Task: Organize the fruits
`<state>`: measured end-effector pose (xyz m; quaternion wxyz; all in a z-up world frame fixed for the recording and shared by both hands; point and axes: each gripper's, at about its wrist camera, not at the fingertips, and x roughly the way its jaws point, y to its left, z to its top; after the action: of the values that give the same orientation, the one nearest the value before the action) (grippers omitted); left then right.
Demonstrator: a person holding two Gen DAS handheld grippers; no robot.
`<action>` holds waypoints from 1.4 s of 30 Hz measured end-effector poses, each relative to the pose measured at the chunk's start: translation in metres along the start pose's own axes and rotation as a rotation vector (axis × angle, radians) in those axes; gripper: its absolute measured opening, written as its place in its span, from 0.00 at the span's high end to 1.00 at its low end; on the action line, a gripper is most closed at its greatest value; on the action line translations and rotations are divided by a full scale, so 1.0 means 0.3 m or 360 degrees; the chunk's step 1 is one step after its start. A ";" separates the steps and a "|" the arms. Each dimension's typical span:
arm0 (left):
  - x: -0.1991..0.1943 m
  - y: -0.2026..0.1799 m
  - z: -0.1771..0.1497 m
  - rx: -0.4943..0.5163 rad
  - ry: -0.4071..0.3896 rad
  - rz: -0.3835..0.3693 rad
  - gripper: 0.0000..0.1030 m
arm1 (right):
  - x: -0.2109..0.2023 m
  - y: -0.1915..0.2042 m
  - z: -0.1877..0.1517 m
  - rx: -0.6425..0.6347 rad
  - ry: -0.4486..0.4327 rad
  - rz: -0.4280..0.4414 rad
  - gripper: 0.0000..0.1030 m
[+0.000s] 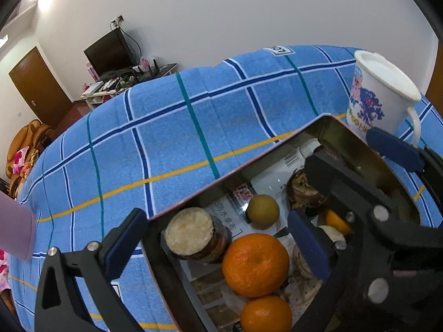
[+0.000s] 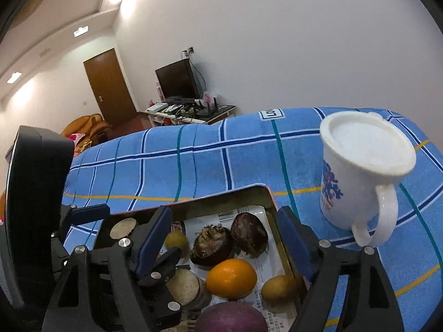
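Both grippers, left and right, spread wide over the tin at frame bottom, gripping nothing.

A blue plaid cloth with dark blue, teal and yellow lines covered the tabletop. On it sat a metal tray at the near side, and a lidded white mug just to its right.

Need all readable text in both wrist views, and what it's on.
"Lo": white label on the blue plaid cloth, cut off at the fold.
"GO HI", partial: mug print.
Chinese print on the paper liner in the tin: too blurred to quote.
Barcode sticker: digits unreadable.
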<state>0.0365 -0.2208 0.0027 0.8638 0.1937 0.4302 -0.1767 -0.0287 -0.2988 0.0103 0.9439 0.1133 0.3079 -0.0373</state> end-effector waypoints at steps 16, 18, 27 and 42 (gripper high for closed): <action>-0.158 0.060 -0.142 -0.0244 -0.0543 0.0250 0.00 | -0.163 0.039 -0.061 -0.0033 -0.0397 -0.0059 0.22; -0.174 0.070 -0.166 -0.0273 -0.0643 0.0290 0.00 | -0.183 0.063 -0.073 -0.0075 -0.0468 -0.0112 0.22; -0.185 0.092 -0.205 -0.0351 -0.0710 0.0214 0.00 | -0.210 0.159 -0.104 -0.0280 -0.0582 -0.0237 0.22; -0.276 0.101 -0.332 -0.0408 -0.0811 0.0201 0.00 | -0.337 0.157 -0.185 -0.0226 -0.0626 -0.0235 0.22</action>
<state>-0.0632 -0.1347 0.0202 0.9708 0.0587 0.2051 -0.1097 -0.1356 -0.2399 0.0352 0.9861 0.0142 0.1271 -0.1058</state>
